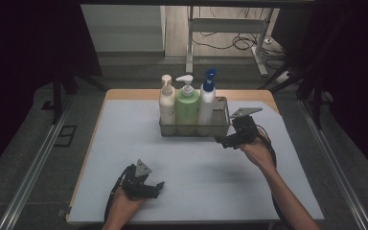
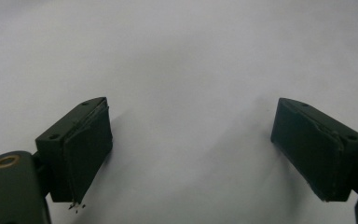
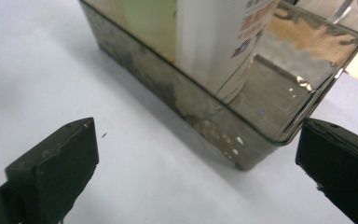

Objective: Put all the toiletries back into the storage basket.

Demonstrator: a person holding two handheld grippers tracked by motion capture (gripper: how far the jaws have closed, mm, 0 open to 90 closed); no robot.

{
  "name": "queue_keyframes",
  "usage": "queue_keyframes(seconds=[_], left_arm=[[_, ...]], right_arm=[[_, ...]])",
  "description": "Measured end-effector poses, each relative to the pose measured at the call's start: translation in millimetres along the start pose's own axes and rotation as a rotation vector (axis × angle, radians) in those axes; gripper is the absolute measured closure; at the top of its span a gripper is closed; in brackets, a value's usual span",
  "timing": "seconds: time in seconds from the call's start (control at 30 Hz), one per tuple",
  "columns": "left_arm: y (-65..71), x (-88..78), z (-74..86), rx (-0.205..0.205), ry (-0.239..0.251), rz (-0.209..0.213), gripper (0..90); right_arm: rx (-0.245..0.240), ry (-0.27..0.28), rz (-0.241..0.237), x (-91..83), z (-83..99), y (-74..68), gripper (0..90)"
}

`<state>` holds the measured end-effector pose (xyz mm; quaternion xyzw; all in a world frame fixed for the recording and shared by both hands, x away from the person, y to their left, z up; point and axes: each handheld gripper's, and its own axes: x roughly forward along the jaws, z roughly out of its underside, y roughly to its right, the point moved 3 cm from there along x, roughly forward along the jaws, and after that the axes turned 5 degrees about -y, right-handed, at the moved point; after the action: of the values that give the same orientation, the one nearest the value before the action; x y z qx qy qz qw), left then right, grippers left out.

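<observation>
At the far middle of the white table (image 1: 124, 158) stands a clear tray (image 1: 220, 125) holding three pump bottles, cream (image 1: 166, 103), green (image 1: 187, 108) and a white, blue-capped one (image 1: 206, 103). The right gripper (image 1: 226, 142) sits just beside the tray's near right corner, jaws spread wide and gripping nothing. The left gripper (image 1: 157, 187) rests near the front edge, well apart from the tray, its jaws likewise apart.

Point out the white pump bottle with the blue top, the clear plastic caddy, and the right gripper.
white pump bottle with blue top (image 1: 206, 103), high view, body.
clear plastic caddy (image 3: 242, 144), right gripper view, front wall.
right gripper (image 1: 226, 142), high view, between fingertips.
</observation>
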<state>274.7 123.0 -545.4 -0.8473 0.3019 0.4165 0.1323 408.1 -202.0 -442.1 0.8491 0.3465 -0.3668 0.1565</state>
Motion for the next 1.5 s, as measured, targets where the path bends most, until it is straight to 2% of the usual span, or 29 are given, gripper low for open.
queue_keyframes(seconds=[0.17, 0.43, 0.93, 1.2, 1.5], left_arm=[[0.0, -0.1, 0.0, 0.0, 0.0, 0.0, 12.1], [0.0, 0.0, 0.0, 0.0, 0.0, 0.0, 12.1], [0.1, 0.0, 0.0, 0.0, 0.001, -0.001, 12.1], [-0.1, 0.0, 0.0, 0.003, 0.0, -0.002, 12.1], [0.1, 0.0, 0.0, 0.0, 0.0, -0.001, 12.2]], right_arm=[[-0.028, -0.024, -0.015, -2.8, 7.9, -6.7, 0.0], [-0.042, -0.027, -0.02, -9.8, 19.8, -13.2, 0.0], [-0.028, -0.023, -0.017, -23.6, 53.1, -19.3, 0.0], [-0.021, -0.024, 0.005, -33.8, 74.0, -16.6, 0.0], [0.018, -0.025, 0.022, -37.8, 102.9, -11.0, 0.0]])
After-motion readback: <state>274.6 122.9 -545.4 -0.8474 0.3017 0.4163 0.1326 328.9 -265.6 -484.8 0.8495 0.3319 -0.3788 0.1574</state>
